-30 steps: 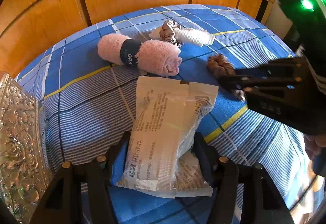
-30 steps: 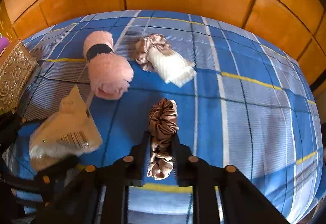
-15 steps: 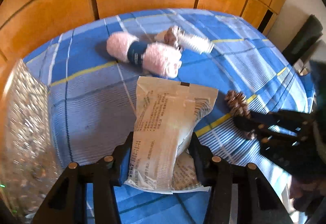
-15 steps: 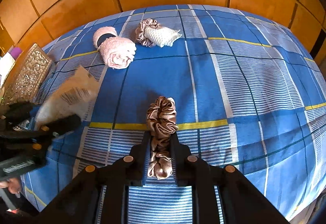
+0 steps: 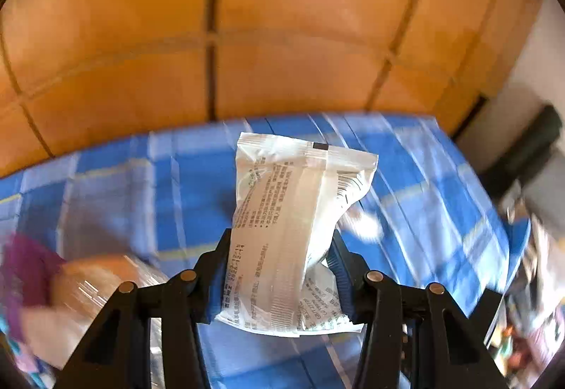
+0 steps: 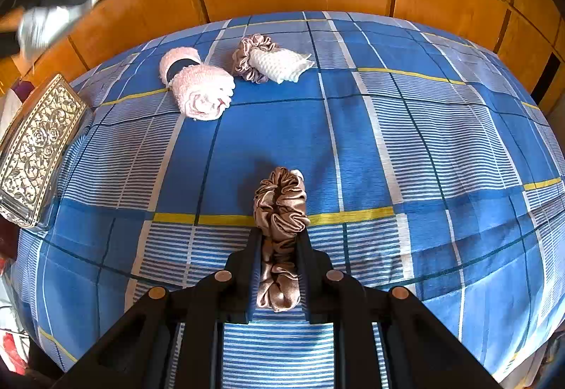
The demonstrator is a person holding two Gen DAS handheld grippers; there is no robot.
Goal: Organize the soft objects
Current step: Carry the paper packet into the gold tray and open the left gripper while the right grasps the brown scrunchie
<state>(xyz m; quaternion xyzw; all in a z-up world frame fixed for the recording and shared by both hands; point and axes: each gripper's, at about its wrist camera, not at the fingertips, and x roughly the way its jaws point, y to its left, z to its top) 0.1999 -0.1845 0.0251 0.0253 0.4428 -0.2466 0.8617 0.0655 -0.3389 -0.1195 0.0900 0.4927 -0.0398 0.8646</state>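
Left wrist: hand-held gripper (image 5: 279,269) clamps packet (image 5: 293,233) | right (image 6: 279,269) clamps scrunchie (image 6: 280,212)

Packet (image 5: 289,230): white, printed, held upright, off the bed.
Brown scrunchie (image 6: 280,208): satin, pinched, lifted.
Pink towel (image 6: 197,88): rolled, dark band, lying on bed.
Second scrunchie (image 6: 249,58) touching white pouch (image 6: 279,65), beside towel.

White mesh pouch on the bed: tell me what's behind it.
A second satin scrunchie sits partly behind the white mesh pouch, touching it. Its right side is covered; anything else there cannot be seen.
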